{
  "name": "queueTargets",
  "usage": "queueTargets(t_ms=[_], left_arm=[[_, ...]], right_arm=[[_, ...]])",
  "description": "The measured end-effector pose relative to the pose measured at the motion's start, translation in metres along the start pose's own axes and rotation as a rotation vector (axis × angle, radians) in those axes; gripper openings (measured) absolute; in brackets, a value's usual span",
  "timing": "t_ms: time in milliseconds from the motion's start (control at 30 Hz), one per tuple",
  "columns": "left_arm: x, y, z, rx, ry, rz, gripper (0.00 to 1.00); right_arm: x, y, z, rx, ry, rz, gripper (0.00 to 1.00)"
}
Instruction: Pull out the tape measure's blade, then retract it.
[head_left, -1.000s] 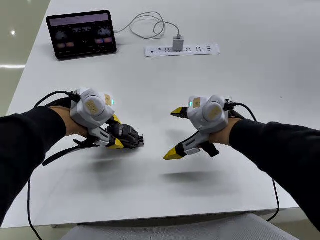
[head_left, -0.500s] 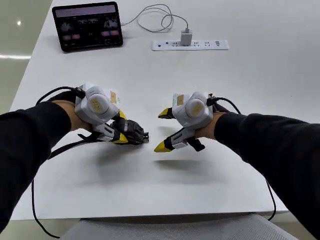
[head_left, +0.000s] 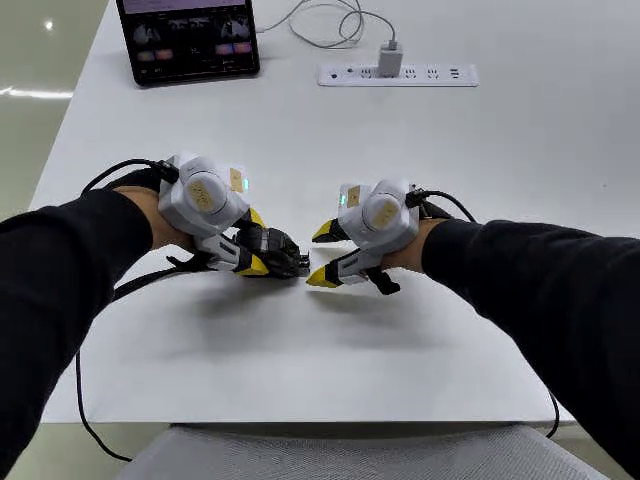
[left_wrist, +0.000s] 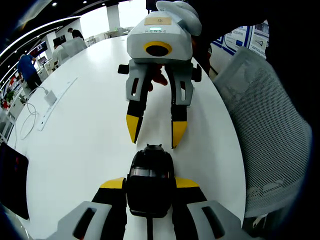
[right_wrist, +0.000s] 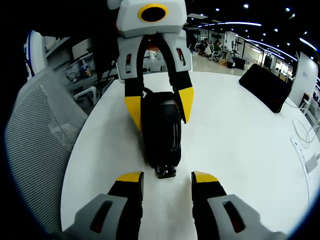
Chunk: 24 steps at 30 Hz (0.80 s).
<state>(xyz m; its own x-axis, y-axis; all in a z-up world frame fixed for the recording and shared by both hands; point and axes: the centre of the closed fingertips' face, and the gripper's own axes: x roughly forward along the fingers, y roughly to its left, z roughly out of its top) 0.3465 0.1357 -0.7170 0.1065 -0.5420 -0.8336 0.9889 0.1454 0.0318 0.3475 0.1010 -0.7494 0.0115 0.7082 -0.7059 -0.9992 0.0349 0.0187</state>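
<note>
The left gripper (head_left: 257, 243) has its fingers closed on the black tape measure (head_left: 280, 252), low at the white counter (head_left: 300, 350) in its near middle, with the blade tip (right_wrist: 165, 171) pointing right. The right gripper (head_left: 321, 256) faces it from the right, its fingers parted and holding nothing, their yellow ends either side of the blade tip, just short of it. A tablet (head_left: 190, 35) and a power strip (head_left: 398, 74) lie at the far side

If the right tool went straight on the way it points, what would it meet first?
The tape measure, its blade tip first, clamped in the left tool and lying just ahead of the right tool's open jaws.
</note>
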Motion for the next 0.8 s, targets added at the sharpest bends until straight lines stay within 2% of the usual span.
queueTargets(t_ms=[133,200,333,400,500,533,567,600,633,700,800], left_arm=[[0.0,0.001,-0.001,-0.002,-0.004,0.001,0.3],[0.0,0.001,-0.001,-0.002,-0.006,0.001,0.31],[0.0,0.001,-0.001,-0.006,-0.009,-0.001,0.31],[0.001,0.002,-0.001,-0.01,-0.011,-0.002,0.31],[0.001,0.001,-0.001,-0.014,-0.015,-0.002,0.31],[0.001,0.001,-0.001,-0.014,-0.018,-0.002,0.31],[0.001,0.002,-0.001,-0.015,-0.019,-0.002,0.31],[0.002,0.001,0.0,-0.016,-0.022,-0.002,0.31],[0.002,0.001,0.0,-0.014,-0.022,0.0,0.31],[0.002,0.001,0.0,-0.015,-0.022,-0.001,0.31],[0.001,0.001,0.0,-0.013,-0.019,-0.001,0.31]], right_arm=[[0.006,-0.002,0.001,-0.01,-0.001,0.001,0.25],[0.008,-0.002,0.002,-0.015,0.002,0.004,0.24],[0.013,0.002,-0.001,-0.047,0.03,0.016,0.13],[0.015,0.003,-0.002,-0.073,0.041,0.012,0.12],[0.015,0.002,-0.002,-0.071,0.045,0.015,0.12],[0.015,0.003,-0.002,-0.099,0.061,0.015,0.12],[0.015,0.003,-0.001,-0.1,0.068,0.011,0.12],[0.016,0.003,0.0,-0.063,0.074,0.006,0.12],[0.016,0.002,-0.001,-0.067,0.072,0.008,0.12],[0.016,0.002,-0.003,0.01,0.048,0.007,0.11],[0.014,0.002,-0.002,-0.022,0.037,0.014,0.1]])
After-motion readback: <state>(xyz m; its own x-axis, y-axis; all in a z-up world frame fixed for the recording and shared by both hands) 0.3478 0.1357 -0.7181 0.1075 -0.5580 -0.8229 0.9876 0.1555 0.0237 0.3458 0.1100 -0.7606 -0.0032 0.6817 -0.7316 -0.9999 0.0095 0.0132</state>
